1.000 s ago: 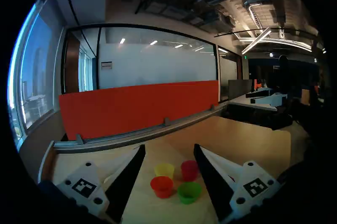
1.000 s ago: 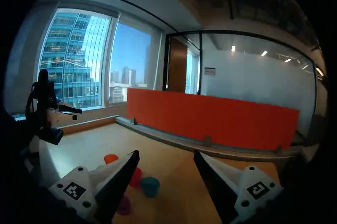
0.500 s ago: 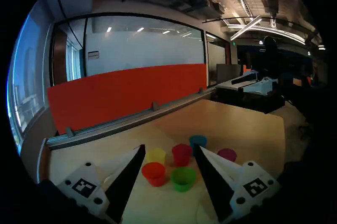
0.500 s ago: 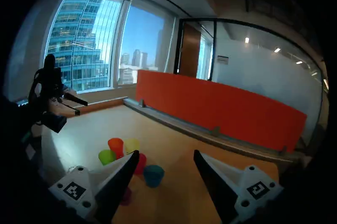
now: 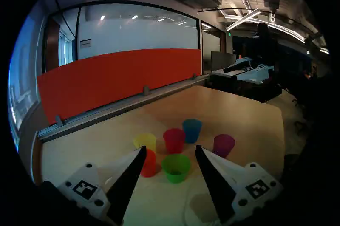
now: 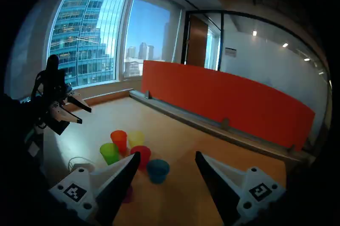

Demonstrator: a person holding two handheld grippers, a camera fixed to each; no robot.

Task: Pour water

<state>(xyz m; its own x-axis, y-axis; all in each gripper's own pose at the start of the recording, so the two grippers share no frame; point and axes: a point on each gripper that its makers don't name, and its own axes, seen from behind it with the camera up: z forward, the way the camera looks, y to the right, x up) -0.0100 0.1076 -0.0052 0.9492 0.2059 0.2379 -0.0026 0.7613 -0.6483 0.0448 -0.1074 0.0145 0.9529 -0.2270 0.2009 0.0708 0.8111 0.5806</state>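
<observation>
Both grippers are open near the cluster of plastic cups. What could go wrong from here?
The cups stand close together: the red plastic cup sits between the yellow plastic cup and the blue plastic cup, so the open left gripper could knock a neighbour while closing on one.
Which cup holds water cannot be told, so any tipped cup might spill onto the light wooden table.

Strong daylight is streaming through the tall windows (image 6: 89, 39) at the far left in the right gripper view, brightening the wooden table (image 6: 182, 141). In the left gripper view the far right office is sitting dim, with ceiling strip lights (image 5: 244, 15) glowing and soft shadows pooling beside the cups (image 5: 174, 139). Fisheye distortion is bending the orange partition (image 5: 119, 77), and both views are darkening toward the edges.
</observation>
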